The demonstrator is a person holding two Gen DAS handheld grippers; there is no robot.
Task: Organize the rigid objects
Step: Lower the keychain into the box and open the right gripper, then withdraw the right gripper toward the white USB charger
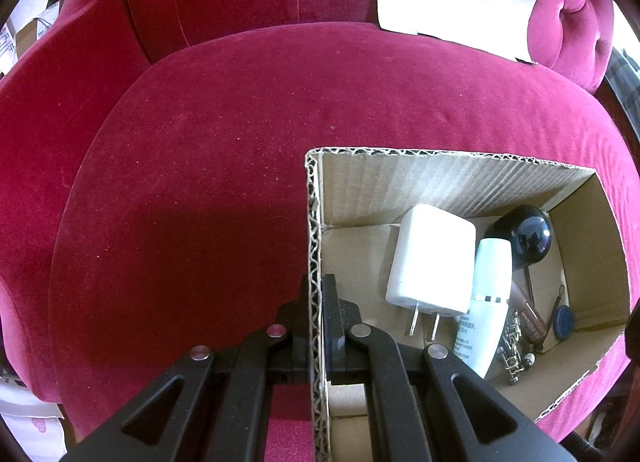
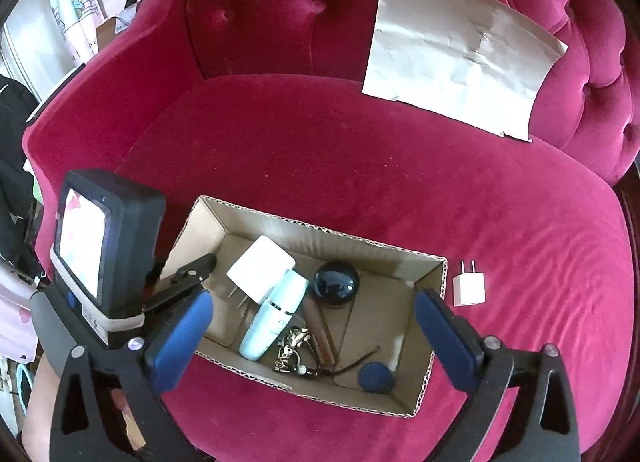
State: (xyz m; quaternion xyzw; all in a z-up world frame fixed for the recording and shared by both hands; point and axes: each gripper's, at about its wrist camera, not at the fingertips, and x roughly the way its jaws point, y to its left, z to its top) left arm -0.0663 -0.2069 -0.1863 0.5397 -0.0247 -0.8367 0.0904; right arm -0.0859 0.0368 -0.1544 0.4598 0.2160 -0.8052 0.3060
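Note:
An open cardboard box (image 2: 430, 274) sits on a red velvet seat (image 2: 360, 149). It holds a large white charger (image 2: 262, 268), a pale bottle (image 2: 274, 312), a black round object (image 2: 336, 284), a metal chain (image 2: 294, 350), a brown tube (image 2: 320, 336) and a blue tag (image 2: 376, 378). My left gripper (image 1: 318, 294) is shut on the box's left wall (image 1: 314, 246); it also shows in the right wrist view (image 2: 196, 268). My right gripper (image 2: 312, 326) is open above the box. A small white plug (image 2: 468, 286) lies on the seat right of the box.
A sheet of brown paper (image 2: 460, 61) leans against the tufted backrest (image 2: 280, 1). The armrest (image 2: 92, 109) rises at the left. Clutter shows beyond the chair at the far left (image 2: 76, 1).

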